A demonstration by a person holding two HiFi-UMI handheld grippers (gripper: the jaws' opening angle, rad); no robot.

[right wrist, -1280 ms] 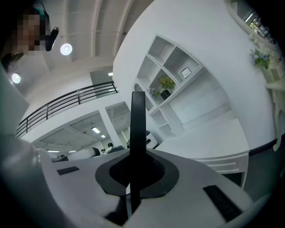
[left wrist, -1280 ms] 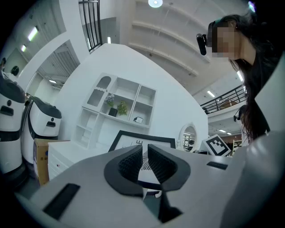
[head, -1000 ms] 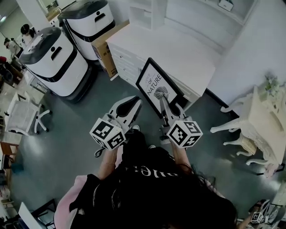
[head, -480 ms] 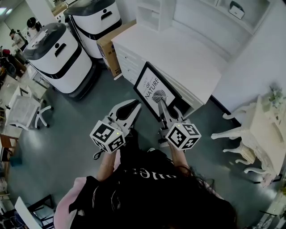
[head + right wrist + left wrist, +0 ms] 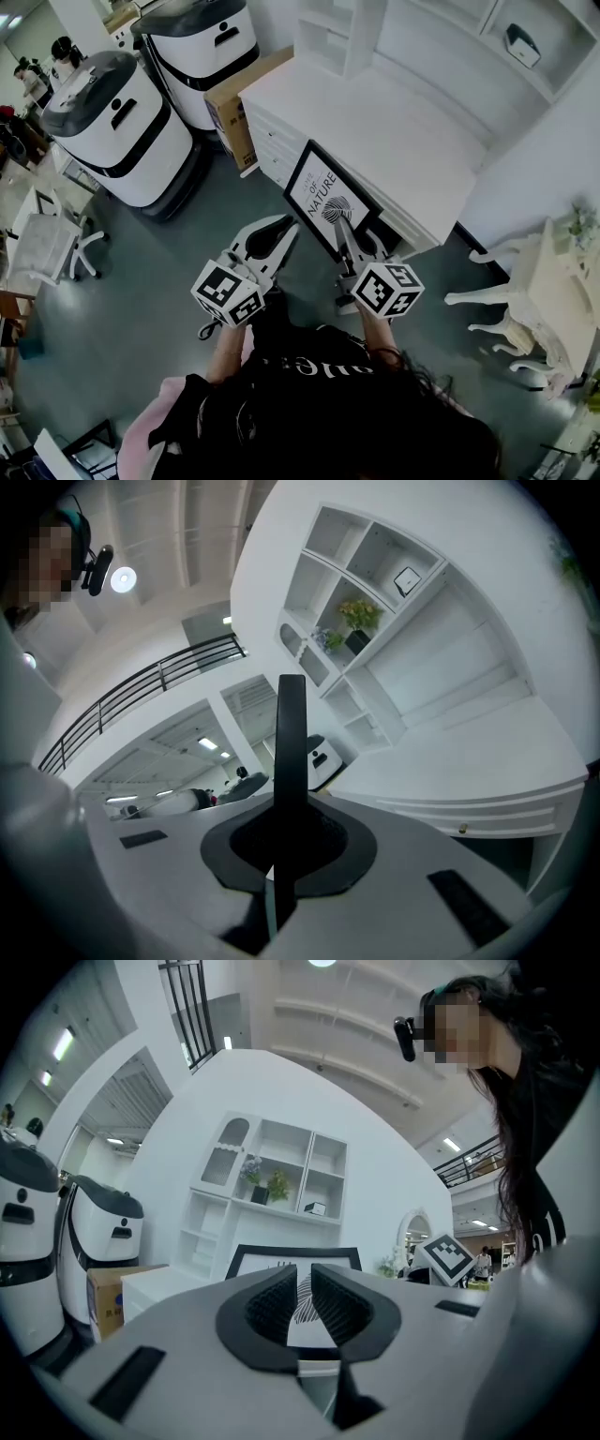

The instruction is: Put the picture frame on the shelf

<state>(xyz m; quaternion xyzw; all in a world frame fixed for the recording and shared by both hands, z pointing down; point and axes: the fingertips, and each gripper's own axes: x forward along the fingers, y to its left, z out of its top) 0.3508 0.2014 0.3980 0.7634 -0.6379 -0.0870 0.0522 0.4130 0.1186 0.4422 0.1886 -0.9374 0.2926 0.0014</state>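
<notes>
The black picture frame (image 5: 328, 197) with a white print is held upright above the floor, in front of the white cabinet (image 5: 394, 122). My right gripper (image 5: 346, 225) is shut on its lower right edge; in the right gripper view the frame (image 5: 291, 733) shows edge-on, rising from between the jaws of that gripper (image 5: 289, 829). My left gripper (image 5: 280, 228) hovers just left of the frame, not touching it. Its jaws stand slightly apart with nothing between them (image 5: 302, 1290), and the frame (image 5: 246, 1259) shows behind. The white shelf (image 5: 349, 36) (image 5: 281, 1162) (image 5: 375, 583) rises behind the cabinet top.
Two large white machines (image 5: 117, 122) and a cardboard box (image 5: 234, 94) stand left of the cabinet. A white ornate table (image 5: 553, 272) is at the right, a white office chair (image 5: 47, 246) at the left. A potted plant (image 5: 278, 1185) and small objects fill the shelf's compartments.
The head view has shifted so that more of the shelf and cabinet shows. Both grippers keep their pose, and the right one still holds the frame.
</notes>
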